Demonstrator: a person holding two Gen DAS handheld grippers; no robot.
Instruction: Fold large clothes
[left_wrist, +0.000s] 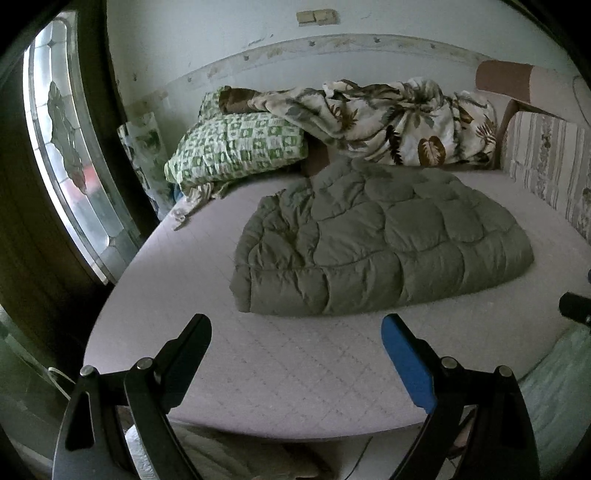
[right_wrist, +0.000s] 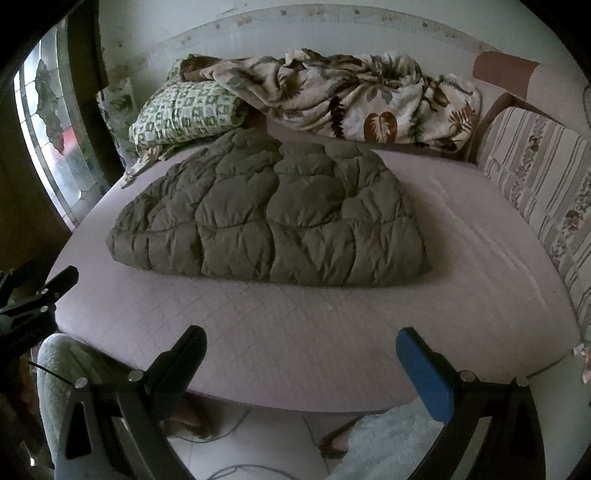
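Note:
A grey-green quilted garment (left_wrist: 384, 240) (right_wrist: 273, 218) lies folded into a thick bundle on the pale mattress (left_wrist: 288, 373) (right_wrist: 295, 332). My left gripper (left_wrist: 295, 328) hovers over the mattress's near edge, well short of the bundle, jaws wide apart and empty. My right gripper (right_wrist: 303, 343) hangs likewise over the near edge, jaws wide and nothing between them. In the right wrist view the left gripper (right_wrist: 44, 291) shows at the left edge, beside the mattress.
A green checked pillow (left_wrist: 236, 147) (right_wrist: 184, 110) and a crumpled leaf-print blanket (left_wrist: 388, 118) (right_wrist: 351, 96) lie along the back wall. A striped cushion (left_wrist: 550, 166) (right_wrist: 543, 177) lines the right side. A glazed door (left_wrist: 70, 147) stands left. A person's legs in pale trousers (right_wrist: 388, 439) stand below.

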